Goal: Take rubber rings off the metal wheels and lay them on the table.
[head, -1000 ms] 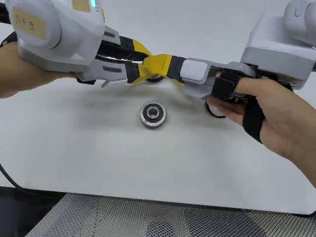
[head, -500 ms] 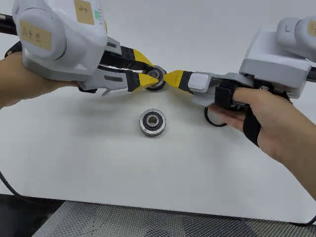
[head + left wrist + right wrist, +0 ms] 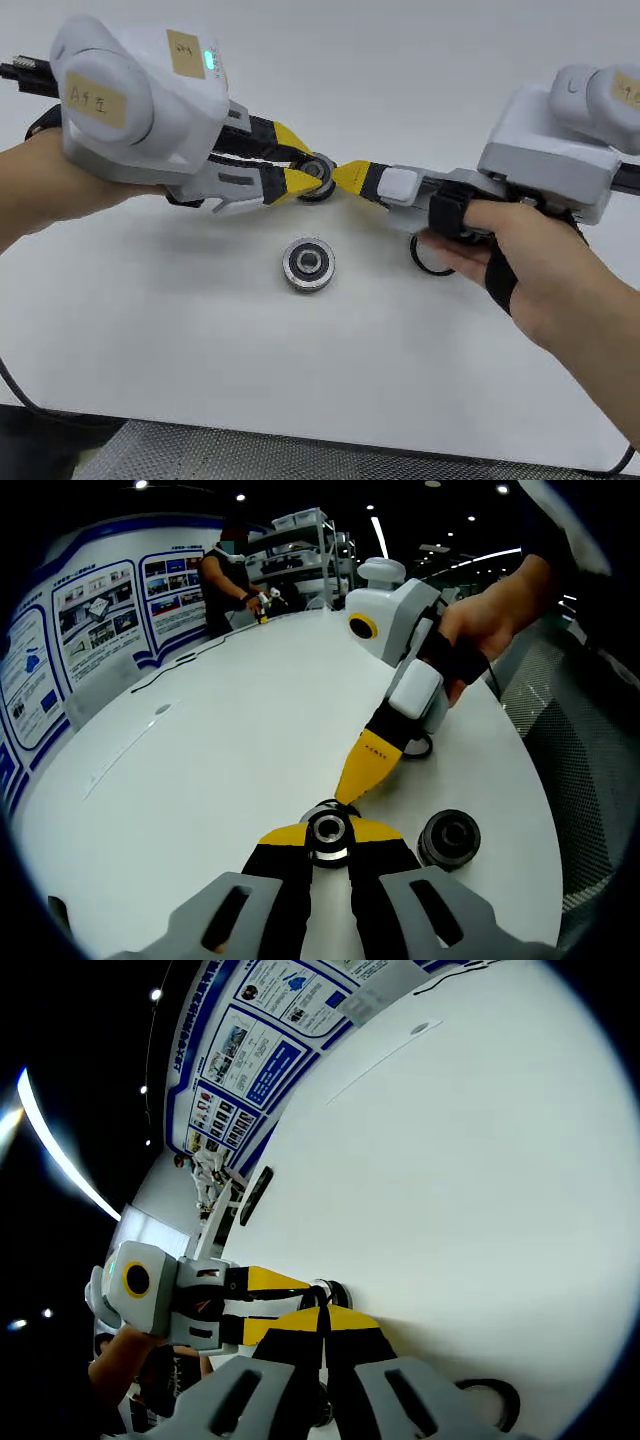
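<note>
Left claw [image 3: 303, 163] clamps wheel [image 3: 319, 172]; right claw [image 3: 345, 176], jaws together, at its rim, grip unclear. Slip there and ring [image 3: 322, 193] snaps back.

Yellow tips together, the right hand-held gripper [image 3: 322, 1318] sits against the small metal wheel [image 3: 333, 1290] clamped by the left hand-held gripper [image 3: 312, 1296].

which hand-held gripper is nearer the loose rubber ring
Right. The loose rubber ring lies under the right hand-held gripper; the left hand-held gripper is farther off, clamping a metal wheel.
</note>
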{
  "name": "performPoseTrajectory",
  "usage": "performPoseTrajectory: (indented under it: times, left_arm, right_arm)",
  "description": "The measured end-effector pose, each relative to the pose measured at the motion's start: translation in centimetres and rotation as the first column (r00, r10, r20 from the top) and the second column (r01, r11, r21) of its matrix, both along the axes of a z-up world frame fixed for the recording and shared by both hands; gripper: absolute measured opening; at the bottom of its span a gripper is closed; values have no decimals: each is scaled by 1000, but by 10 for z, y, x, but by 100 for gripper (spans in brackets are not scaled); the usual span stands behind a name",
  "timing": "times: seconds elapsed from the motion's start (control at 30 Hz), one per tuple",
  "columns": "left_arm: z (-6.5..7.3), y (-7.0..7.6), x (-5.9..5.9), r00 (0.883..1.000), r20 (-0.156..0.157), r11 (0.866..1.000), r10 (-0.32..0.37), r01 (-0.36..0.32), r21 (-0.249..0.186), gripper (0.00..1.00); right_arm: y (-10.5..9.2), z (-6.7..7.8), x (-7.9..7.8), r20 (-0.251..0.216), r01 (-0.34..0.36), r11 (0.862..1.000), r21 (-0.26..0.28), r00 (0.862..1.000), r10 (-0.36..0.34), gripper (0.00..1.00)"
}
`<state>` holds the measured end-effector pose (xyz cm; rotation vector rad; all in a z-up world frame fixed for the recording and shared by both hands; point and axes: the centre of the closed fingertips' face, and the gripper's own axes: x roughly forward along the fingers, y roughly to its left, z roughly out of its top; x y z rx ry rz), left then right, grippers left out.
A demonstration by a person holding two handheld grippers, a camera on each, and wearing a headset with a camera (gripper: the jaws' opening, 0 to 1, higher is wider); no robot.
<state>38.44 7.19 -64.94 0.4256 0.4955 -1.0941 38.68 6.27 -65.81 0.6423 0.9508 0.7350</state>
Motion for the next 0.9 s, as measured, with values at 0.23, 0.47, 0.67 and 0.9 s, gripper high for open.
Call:
performPoseTrajectory:
  times: [0.23, 0.47, 0.67, 0.9]
  left_arm:
    - [-1, 2, 2, 1000, 1, 1000, 3, -3, -7, 13]
    - [-2, 3, 2, 1000, 1, 1000, 13, -13, -8, 13]
    - [-3, 4, 2, 1000, 0, 1000, 18, -18, -11, 13]
    - [-3, 4, 3, 1000, 0, 1000, 20, -20, -11, 13]
  right_arm:
    - [2, 0, 1, 18, -11, 1000, -27, 1000, 11, 1]
    - [5, 1, 1, 69, -27, 996, -88, 997, 33, 1]
    - [6, 3, -2, 95, -38, 993, -108, 994, 48, 1]
    - [7, 4, -4, 106, -53, 992, -114, 992, 66, 1]
